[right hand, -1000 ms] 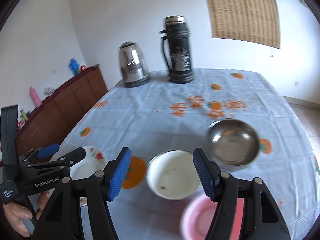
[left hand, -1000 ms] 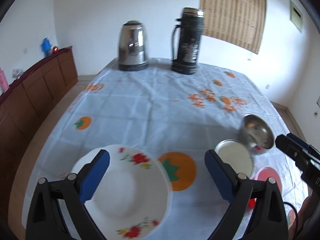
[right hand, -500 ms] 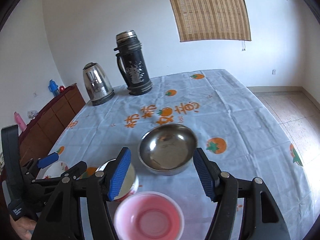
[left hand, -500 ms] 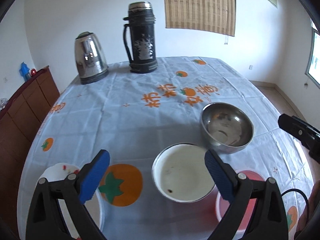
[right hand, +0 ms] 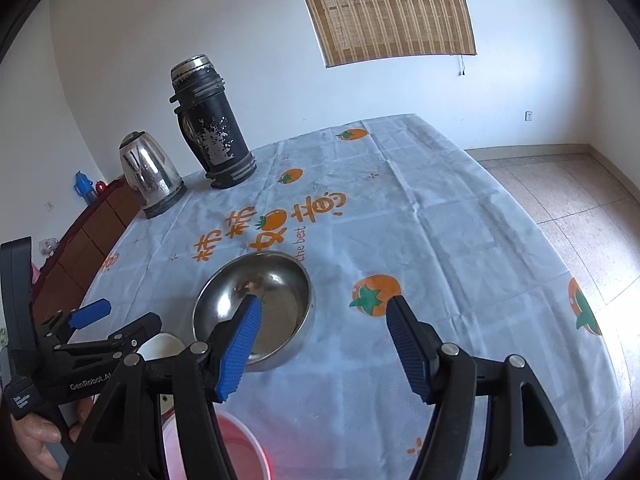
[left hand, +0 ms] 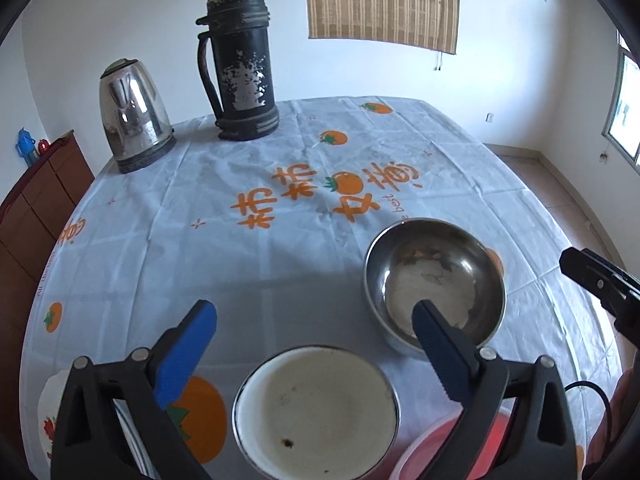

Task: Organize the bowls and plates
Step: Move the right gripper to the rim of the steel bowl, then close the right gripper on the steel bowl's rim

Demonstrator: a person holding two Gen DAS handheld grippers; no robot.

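A steel bowl [left hand: 434, 280] sits on the tablecloth, also in the right wrist view [right hand: 256, 300]. A white enamel bowl [left hand: 316, 410] stands in front of it, below my open, empty left gripper [left hand: 314, 330]. A pink bowl [left hand: 436, 452] lies at the lower right, also in the right wrist view [right hand: 240, 448]. A white floral plate [left hand: 50, 412] shows at the lower left edge. My right gripper [right hand: 320, 340] is open and empty, its left finger over the steel bowl's rim. The left gripper [right hand: 92, 320] shows at left in the right wrist view.
A black thermos [left hand: 240, 60] and a steel kettle [left hand: 134, 116] stand at the table's far end. A dark wooden cabinet [left hand: 36, 200] runs along the left. Tiled floor [right hand: 580, 200] lies to the right of the table.
Both grippers have swung right: the floral plate slid out of the left view's middle, the white bowl came under the left gripper, and the steel bowl came under the right gripper. Both stay open.
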